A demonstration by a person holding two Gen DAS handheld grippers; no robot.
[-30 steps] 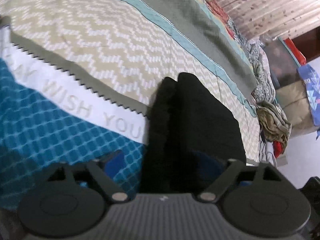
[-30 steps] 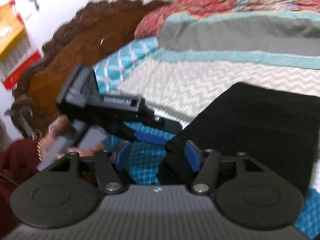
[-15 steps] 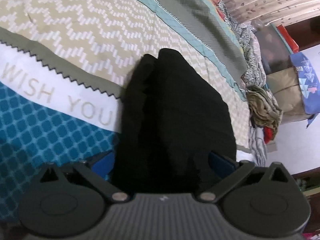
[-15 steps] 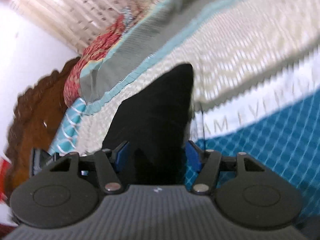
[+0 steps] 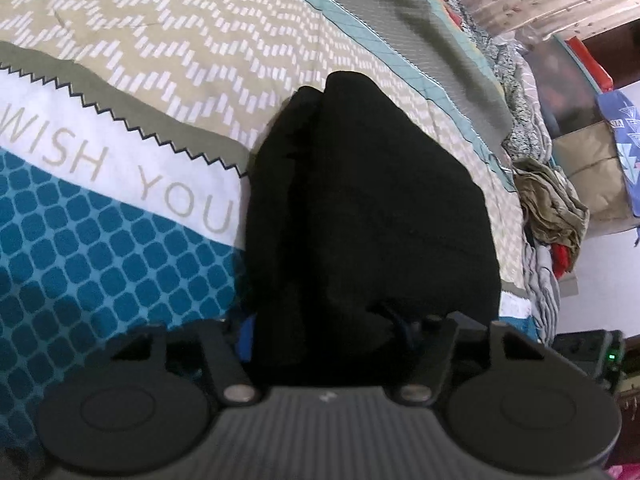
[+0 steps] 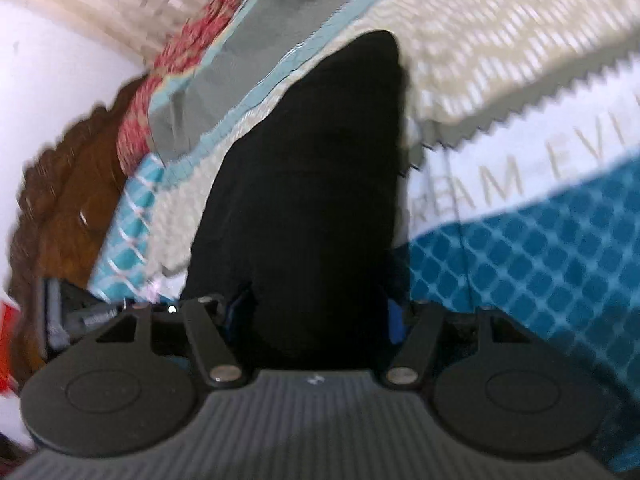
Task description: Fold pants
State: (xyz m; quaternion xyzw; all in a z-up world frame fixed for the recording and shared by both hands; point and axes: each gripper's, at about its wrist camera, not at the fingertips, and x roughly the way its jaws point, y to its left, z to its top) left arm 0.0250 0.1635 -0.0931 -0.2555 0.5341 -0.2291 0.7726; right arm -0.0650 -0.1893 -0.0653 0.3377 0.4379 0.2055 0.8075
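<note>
The black pants [image 5: 368, 216] lie folded in a thick stack on the patterned bedspread [image 5: 160, 60]. My left gripper [image 5: 328, 328] has its blue-padded fingers on either side of the near end of the stack and is shut on it. In the right wrist view the pants [image 6: 312, 184] run away from me, and my right gripper [image 6: 316, 316] grips their other end between its blue pads. The fingertips of both grippers are mostly hidden by the black cloth.
The bedspread carries a teal check band [image 5: 80, 264] and a white lettered strip [image 6: 520, 176]. A wooden headboard [image 6: 68, 184] and pillows stand at the left of the right view. A heap of clothes [image 5: 548, 208] and boxes lie past the bed's edge.
Both grippers have moved in over the ends of the folded pants. The left one's fingers have closed from wide apart onto the cloth. The right view swung from the headboard side onto the pants.
</note>
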